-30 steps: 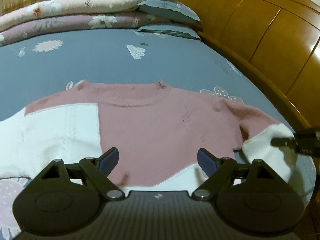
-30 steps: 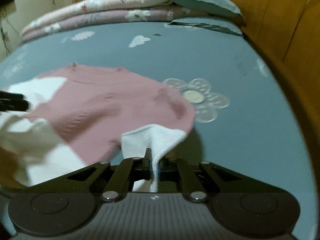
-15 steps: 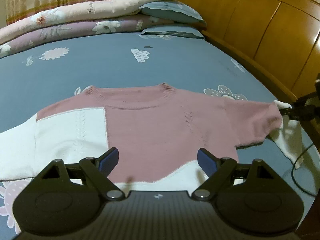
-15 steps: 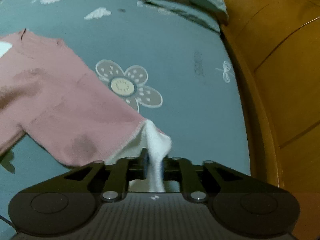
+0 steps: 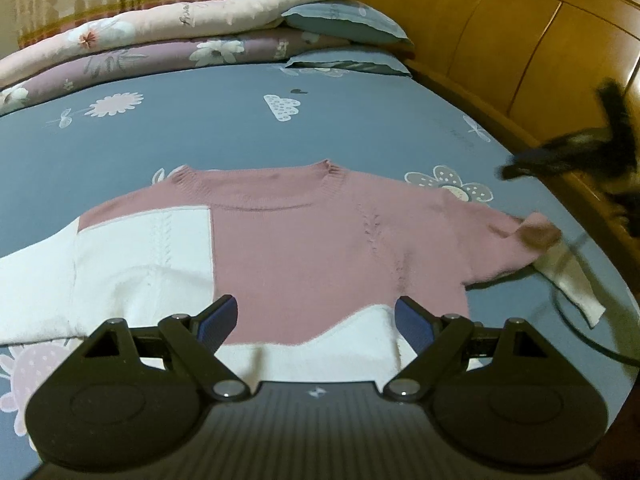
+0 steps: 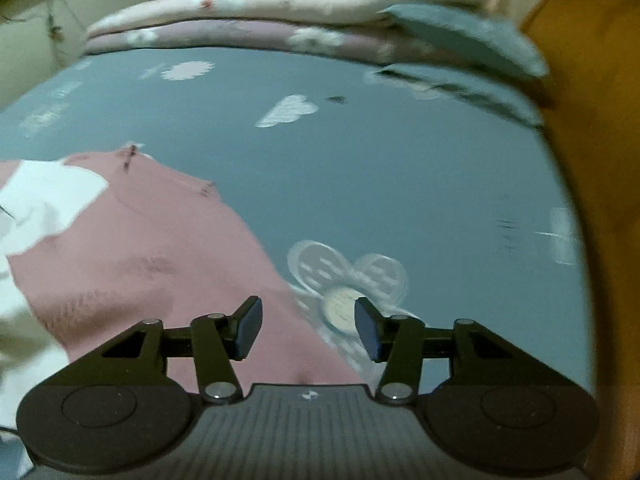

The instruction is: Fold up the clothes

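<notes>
From my left wrist camera, my left gripper (image 5: 316, 318) hangs spread wide over the hem of the pink-and-white sweater (image 5: 296, 240), pinching nothing. The sweater lies flat, front up, on the blue flowered bedsheet (image 5: 240, 132), neckline away from me. Its right sleeve (image 5: 560, 264) is stretched out toward the wooden bed frame (image 5: 520, 52), though the pink part is turned over near the white cuff. At the right edge my right gripper (image 5: 560, 156) shows as a dark blur above that sleeve, clear of it. A black cable (image 5: 576, 332) runs past the cuff.

From my right wrist camera, my right gripper (image 6: 308, 328) has its jaws opening with nothing between them; the sweater's pink shoulder (image 6: 160, 260) lies under the left pad and the sheet's printed flower (image 6: 348, 280) under the right. Folded quilts (image 6: 280, 12) are stacked at the far end.

As I judge it, the garment is only laid out. No fold is made yet: sleeves and body are all left to do.
</notes>
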Demonstrator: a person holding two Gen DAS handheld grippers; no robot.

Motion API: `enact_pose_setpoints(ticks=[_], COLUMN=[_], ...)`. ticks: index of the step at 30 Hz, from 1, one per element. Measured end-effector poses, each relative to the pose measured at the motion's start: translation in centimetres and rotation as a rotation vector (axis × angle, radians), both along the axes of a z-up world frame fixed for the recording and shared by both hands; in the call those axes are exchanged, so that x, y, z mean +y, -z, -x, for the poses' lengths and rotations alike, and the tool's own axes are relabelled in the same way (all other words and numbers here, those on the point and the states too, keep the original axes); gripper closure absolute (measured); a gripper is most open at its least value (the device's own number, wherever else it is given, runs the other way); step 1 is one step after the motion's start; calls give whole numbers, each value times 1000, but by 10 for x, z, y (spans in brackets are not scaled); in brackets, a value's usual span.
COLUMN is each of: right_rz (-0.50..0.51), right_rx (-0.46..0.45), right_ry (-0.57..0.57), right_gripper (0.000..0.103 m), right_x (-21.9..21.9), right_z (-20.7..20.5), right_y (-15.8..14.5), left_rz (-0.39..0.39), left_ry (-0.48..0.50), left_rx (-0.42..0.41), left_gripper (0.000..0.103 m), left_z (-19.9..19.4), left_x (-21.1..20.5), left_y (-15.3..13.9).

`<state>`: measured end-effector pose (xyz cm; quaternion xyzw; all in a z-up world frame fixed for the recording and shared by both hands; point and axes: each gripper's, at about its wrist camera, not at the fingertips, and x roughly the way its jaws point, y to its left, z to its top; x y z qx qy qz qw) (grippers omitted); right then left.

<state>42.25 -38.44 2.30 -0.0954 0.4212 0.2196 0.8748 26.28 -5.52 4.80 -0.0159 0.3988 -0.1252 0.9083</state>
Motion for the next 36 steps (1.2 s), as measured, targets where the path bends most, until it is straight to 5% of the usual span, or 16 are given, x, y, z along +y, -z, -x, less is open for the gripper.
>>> enact_pose_setpoints(ticks=[10,11,13,27,31,36], right_rz=[-105,-119,-133,149,203,261], right_rx=[216,226,241,48,35,93], right_ry=[-91,-104,-143,-90,-38,-3], right_gripper=[43,47,81,89,89,87], right_x=[12,12,17,60,70,82], right_z=[-70,-69,-65,-73,-97,-105], right_y=[73,73,72,26,26,61], left_rz=[-16,-18,-19,-9,7,25], left_ry=[-92,-103,-123,-100,-94,-80], left_rx=[51,58,65,53,38,39], left_gripper=[17,17,17,17,17,17], left_z=[25,26,25,23,27,30], left_x=[20,22,26,26,32,47], left_y=[1,2,2,-2,-4,-1])
